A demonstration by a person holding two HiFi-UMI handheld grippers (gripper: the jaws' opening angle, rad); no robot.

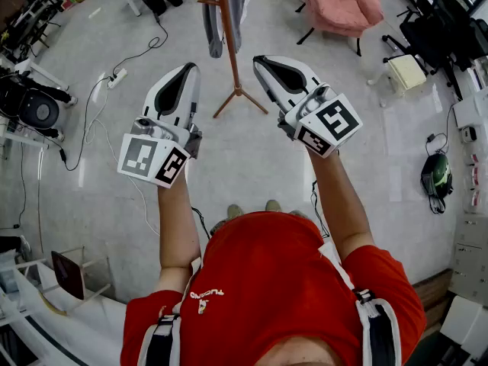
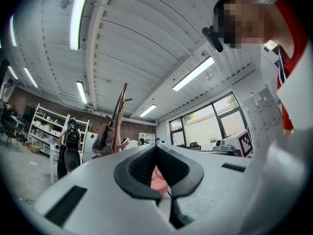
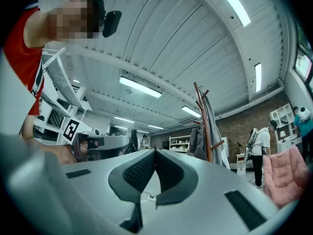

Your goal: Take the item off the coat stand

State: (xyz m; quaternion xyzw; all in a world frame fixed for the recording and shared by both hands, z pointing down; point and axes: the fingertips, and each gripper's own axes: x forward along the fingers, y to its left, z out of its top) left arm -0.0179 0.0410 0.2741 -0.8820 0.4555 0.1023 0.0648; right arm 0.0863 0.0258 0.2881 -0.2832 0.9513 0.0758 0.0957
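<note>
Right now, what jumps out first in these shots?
The left gripper and right gripper, both shut and empty, point toward the wooden coat stand at top centre of the head view. A grey garment hangs on it; a pink armchair sits at upper right.

We stand in an open lab-like workroom: strip lights (image 2: 79, 13) on a panelled ceiling (image 2: 146, 33), a brick back wall (image 3: 244, 129), storage shelves (image 2: 43, 129), a power strip (image 1: 117, 77) and cables (image 1: 86, 124) on the pale floor (image 1: 229, 158), and black office chairs (image 1: 446, 29).
</note>
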